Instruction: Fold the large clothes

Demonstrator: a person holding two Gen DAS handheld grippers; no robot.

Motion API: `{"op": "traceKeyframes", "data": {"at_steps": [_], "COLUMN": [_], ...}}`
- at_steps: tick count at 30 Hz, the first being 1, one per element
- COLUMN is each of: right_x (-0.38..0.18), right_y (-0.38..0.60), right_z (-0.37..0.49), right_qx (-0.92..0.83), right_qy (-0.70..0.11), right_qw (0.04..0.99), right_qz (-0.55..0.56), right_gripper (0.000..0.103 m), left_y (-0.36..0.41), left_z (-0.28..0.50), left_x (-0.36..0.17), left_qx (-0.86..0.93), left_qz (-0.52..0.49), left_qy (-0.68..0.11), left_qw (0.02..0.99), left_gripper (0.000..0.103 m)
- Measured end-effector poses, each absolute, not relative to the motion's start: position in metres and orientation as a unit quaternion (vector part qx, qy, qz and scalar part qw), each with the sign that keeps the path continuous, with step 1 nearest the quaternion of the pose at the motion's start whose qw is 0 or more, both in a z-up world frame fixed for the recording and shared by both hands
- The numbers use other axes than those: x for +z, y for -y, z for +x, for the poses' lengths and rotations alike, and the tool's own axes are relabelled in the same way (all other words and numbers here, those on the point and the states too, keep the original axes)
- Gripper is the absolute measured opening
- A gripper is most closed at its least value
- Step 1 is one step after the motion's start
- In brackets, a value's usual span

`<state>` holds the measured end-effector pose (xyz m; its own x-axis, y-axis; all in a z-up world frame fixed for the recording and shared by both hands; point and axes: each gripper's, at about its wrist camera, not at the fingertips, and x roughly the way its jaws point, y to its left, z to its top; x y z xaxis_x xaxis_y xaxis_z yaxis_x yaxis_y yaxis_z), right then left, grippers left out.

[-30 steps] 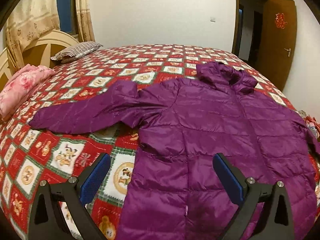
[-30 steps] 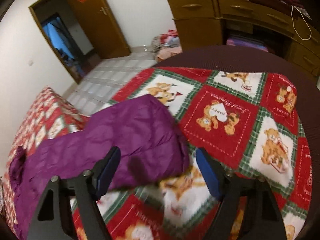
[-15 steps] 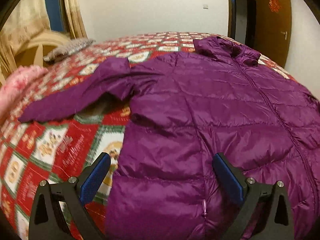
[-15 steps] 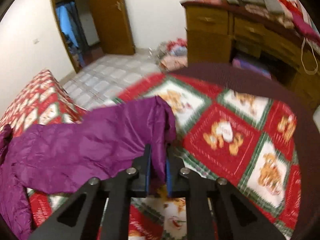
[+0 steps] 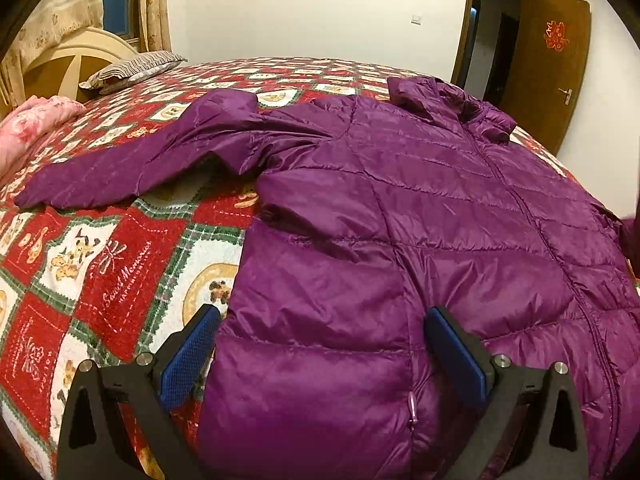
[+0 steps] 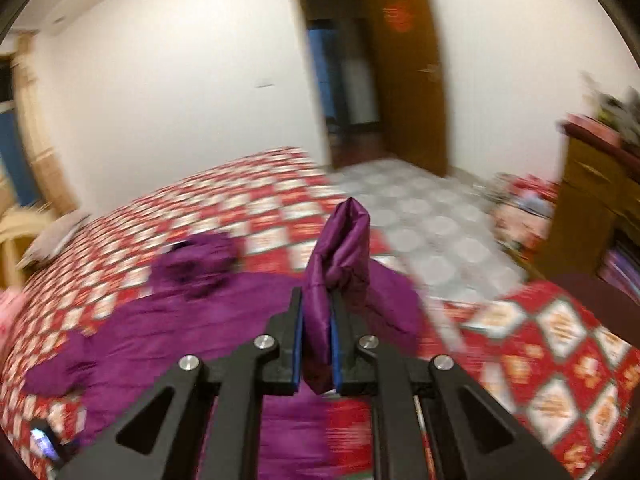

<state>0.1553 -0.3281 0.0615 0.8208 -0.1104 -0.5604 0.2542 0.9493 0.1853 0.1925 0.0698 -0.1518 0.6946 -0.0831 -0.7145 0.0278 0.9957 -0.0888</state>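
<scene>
A purple quilted jacket point(image 5: 420, 208) lies spread face up on the bed, collar at the far side, its left sleeve point(image 5: 120, 168) stretched out to the left. My left gripper point(image 5: 320, 352) is open and empty, low over the jacket's lower left panel. My right gripper point(image 6: 316, 344) is shut on the cuff of the jacket's right sleeve point(image 6: 340, 248) and holds it lifted above the bed; the cuff stands up between the blue pads. The jacket body point(image 6: 168, 328) lies blurred below it.
The bed has a red, green and white patterned quilt point(image 5: 100, 264). A striped pillow point(image 5: 132, 70) and pink bedding point(image 5: 36, 120) lie at the far left. A brown door point(image 6: 408, 72) stands open; a wooden dresser point(image 6: 592, 200) is at the right, beside tiled floor point(image 6: 432, 220).
My right gripper closed on the sleeve cuff, lifted it and swung left toward the jacket body. My left gripper lowered and moved closer over the lower jacket, still open.
</scene>
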Motion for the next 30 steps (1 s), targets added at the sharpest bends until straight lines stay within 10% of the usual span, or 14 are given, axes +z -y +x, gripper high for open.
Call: {"op": "traceKeyframes", "data": {"at_steps": [18,21,23,24,30], "right_x": [-0.040,-0.057,-0.065,-0.068,-0.031], "right_y": [0.102,0.090,0.087,0.088,0.130], "right_z": [0.258,0.266,0.272,0.274,0.242], "right_qx": [0.175,0.203,0.220,0.223,0.200], "right_qy": [-0.382,-0.397,-0.420,-0.426,-0.354], "right_qw": [0.898,0.883,0.866,0.861,0.896], "right_qz": [0.134,0.147,0.158,0.165,0.180], "right_gripper": [0.013,0.024,0.082,0.088,0.071], "left_y": [-0.076,-0.077,-0.077,-0.076,-0.074], "left_z": [0.189,0.188,0.188,0.188,0.191], "left_x": [-0.152,-0.152,-0.153,-0.153,-0.152], "left_qx": [-0.048,-0.049,-0.050,-0.049,-0.044], "left_qz": [-0.061,-0.063,-0.064,-0.063,-0.053], "left_qy": [-0.372,-0.370,-0.370,-0.370,-0.379], "left_qw": [0.925,0.926,0.926,0.925,0.923], "left_gripper": [0.102,0.102,0.102,0.102,0.102]}}
